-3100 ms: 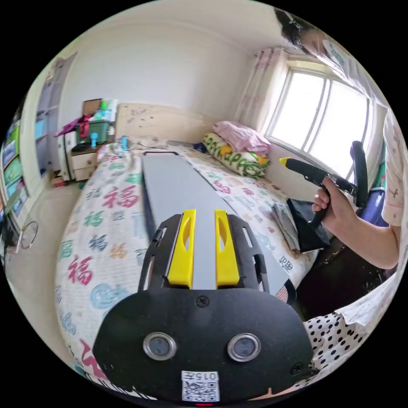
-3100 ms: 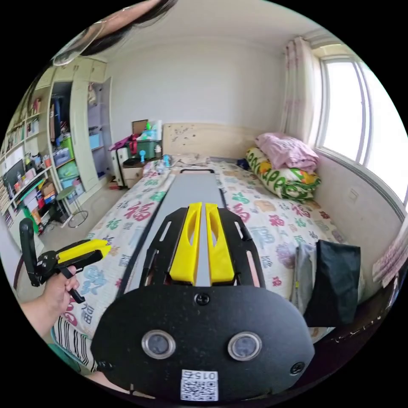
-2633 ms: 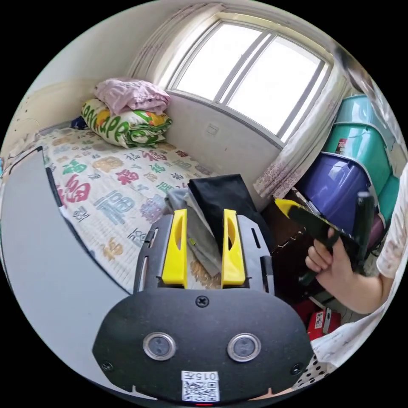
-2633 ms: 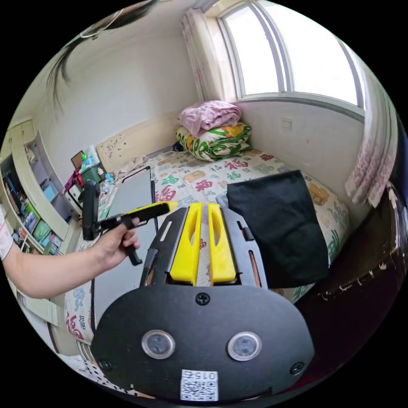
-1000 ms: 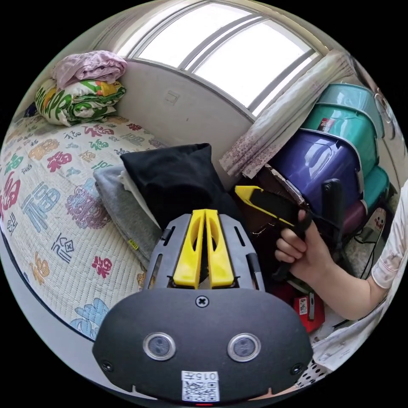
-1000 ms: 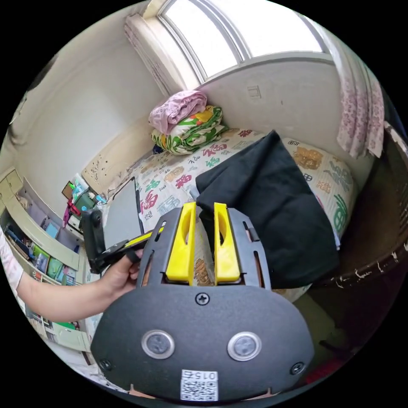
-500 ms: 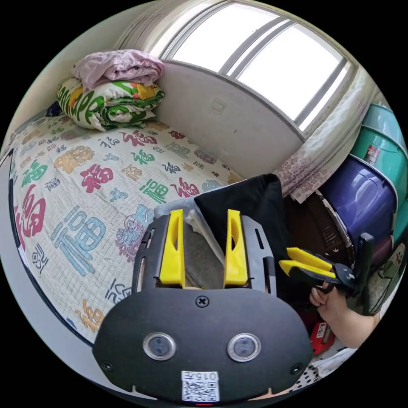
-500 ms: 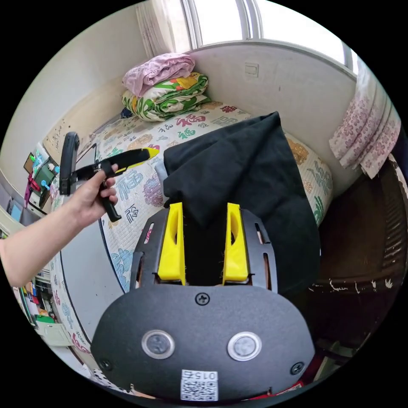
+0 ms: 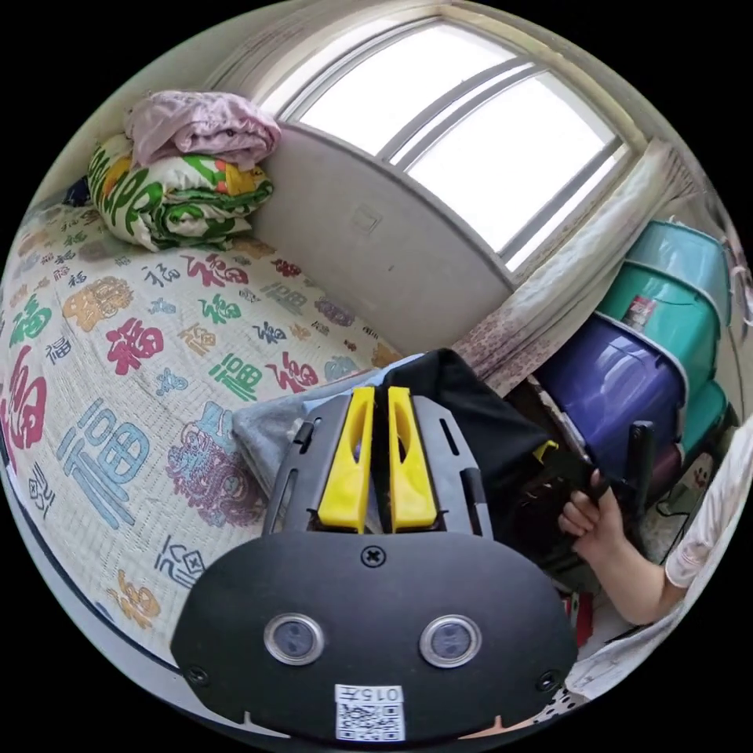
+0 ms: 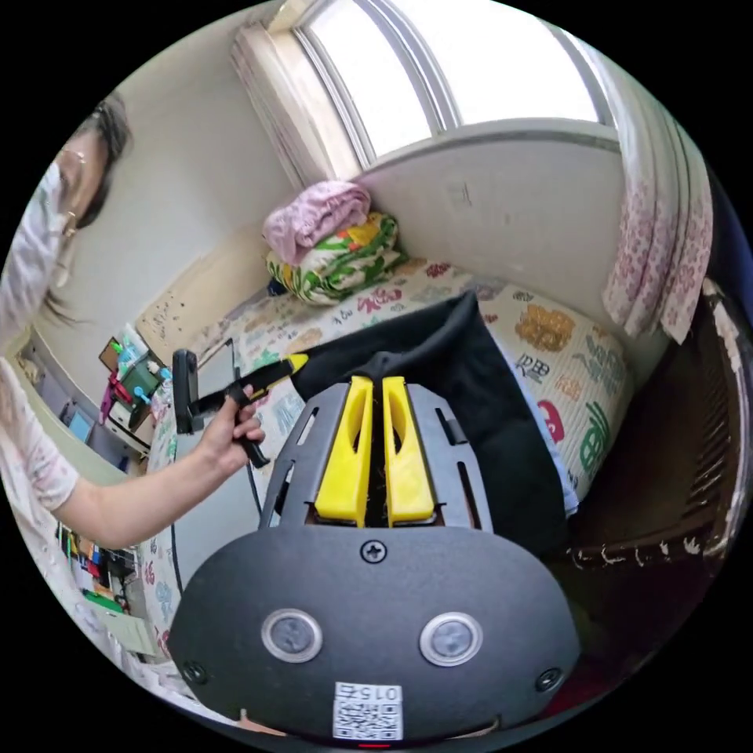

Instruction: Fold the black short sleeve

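Observation:
The black short sleeve (image 10: pixel 478 392) lies folded at the bed's corner on a grey garment (image 9: pixel 267 427). My right gripper (image 10: pixel 375 383) is shut on its near edge, and the cloth rises in a ridge from the jaws. In the right gripper view, the left gripper (image 10: pixel 298 362), held in a hand, has its yellow tip at the garment's left corner. In the left gripper view, my left gripper (image 9: pixel 375 392) has its jaws together on the edge of the black short sleeve (image 9: pixel 471 408). The right gripper (image 9: pixel 547 449) bites the cloth's far side.
The bed (image 9: pixel 118 353) has a printed cover, and folded quilts (image 9: pixel 180 196) are piled by the wall under the window. A grey board (image 10: pixel 212 502) lies along the bed. Stacked plastic tubs (image 9: pixel 620 369) and a dark wooden frame (image 10: pixel 667 486) stand past the bed's corner.
Both grippers stood open at the black garment half a second ago; both have shut on its edge. The cloth's edge is now raised off the pile.

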`<action>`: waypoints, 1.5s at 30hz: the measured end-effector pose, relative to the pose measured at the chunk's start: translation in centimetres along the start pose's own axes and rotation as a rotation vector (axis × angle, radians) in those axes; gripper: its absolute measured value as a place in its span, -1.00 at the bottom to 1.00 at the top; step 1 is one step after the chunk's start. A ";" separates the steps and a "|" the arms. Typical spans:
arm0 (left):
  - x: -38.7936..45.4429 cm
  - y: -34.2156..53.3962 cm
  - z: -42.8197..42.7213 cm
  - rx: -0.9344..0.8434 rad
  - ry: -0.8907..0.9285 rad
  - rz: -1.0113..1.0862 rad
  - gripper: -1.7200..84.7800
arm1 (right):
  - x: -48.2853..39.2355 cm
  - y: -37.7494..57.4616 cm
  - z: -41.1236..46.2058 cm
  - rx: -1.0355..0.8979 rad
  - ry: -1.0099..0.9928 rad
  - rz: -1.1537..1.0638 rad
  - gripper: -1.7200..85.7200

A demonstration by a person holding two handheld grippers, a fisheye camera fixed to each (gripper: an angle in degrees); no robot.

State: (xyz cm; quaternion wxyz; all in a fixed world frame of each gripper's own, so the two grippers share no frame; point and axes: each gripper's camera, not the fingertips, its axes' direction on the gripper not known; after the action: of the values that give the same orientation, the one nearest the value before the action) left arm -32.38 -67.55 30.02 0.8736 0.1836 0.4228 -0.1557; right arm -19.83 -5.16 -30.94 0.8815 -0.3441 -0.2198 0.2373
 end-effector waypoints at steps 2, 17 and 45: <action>3.6 1.6 -4.0 0.043 -0.058 0.057 -0.92 | -0.5 -0.7 -4.8 0.072 -0.039 -0.027 -0.94; 19.1 19.6 -44.8 0.122 -0.514 -0.198 -0.93 | -4.2 -0.7 -14.5 -0.124 -0.643 0.015 -0.94; 14.6 34.7 -61.6 -0.012 -0.718 -0.817 -0.88 | -11.7 -14.4 26.9 -0.869 -0.399 -0.236 -0.84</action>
State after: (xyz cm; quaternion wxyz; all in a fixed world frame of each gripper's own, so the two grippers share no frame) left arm -50.93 -10.71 -10.46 0.8325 -0.0656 0.1356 -0.5331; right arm -40.04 -7.69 -5.41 0.6178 -0.6005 -0.5007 0.0833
